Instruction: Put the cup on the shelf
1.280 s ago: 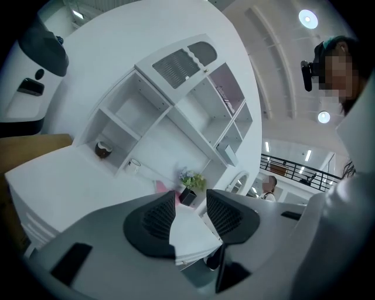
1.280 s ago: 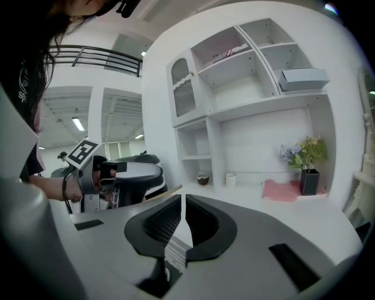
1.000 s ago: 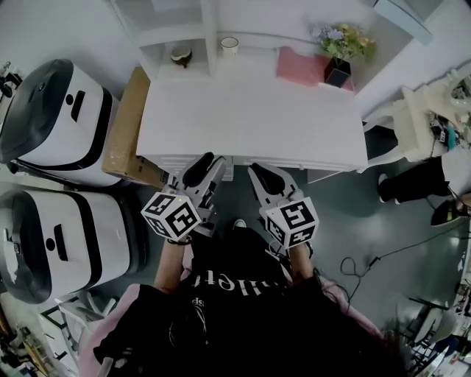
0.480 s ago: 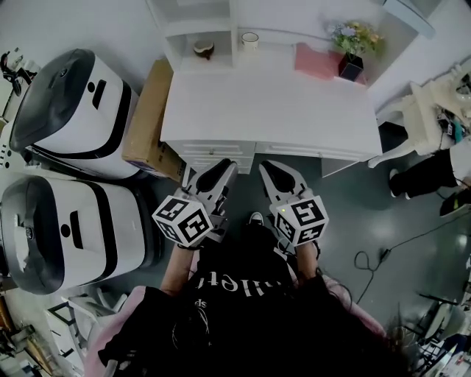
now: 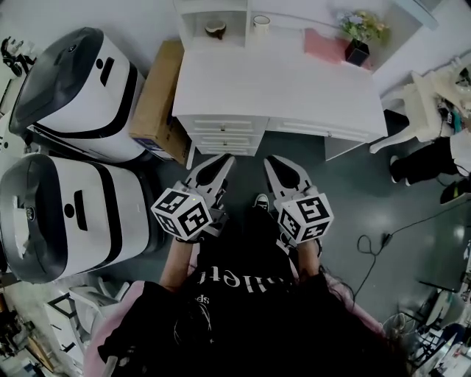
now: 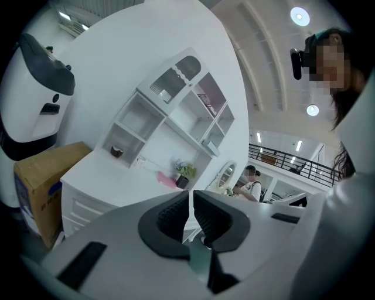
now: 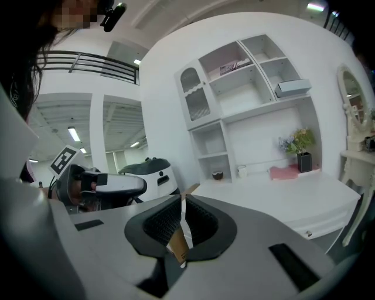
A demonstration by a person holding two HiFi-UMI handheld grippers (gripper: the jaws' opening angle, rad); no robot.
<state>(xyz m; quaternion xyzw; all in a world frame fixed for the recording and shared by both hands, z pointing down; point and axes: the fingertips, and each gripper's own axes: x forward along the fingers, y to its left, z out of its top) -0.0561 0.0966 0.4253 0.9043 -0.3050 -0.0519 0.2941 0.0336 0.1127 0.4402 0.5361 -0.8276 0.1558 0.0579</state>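
A small white cup (image 5: 260,21) stands on the white desk (image 5: 294,88) at the far edge, just right of the shelf unit (image 5: 213,9). It also shows as the cup (image 7: 241,171) in the right gripper view. A dark bowl (image 5: 215,29) sits in the shelf's lowest cubby. Both grippers hang near the person's body, well short of the desk. My left gripper (image 5: 221,163) is shut with nothing between its jaws, as the left gripper (image 6: 191,202) shows in its own view. My right gripper (image 5: 277,163) is shut and empty too, seen as the right gripper (image 7: 183,214).
A cardboard box (image 5: 158,103) leans against the desk's left side. Two large white-and-black machines (image 5: 73,81) (image 5: 66,213) stand on the left. A pink cloth (image 5: 324,46) and a potted plant (image 5: 360,33) sit on the desk's far right. Another person (image 5: 434,158) is at the right.
The desk and shelf have slid up and away in the head view, so the person stands farther back. Both grippers stay close to the body.
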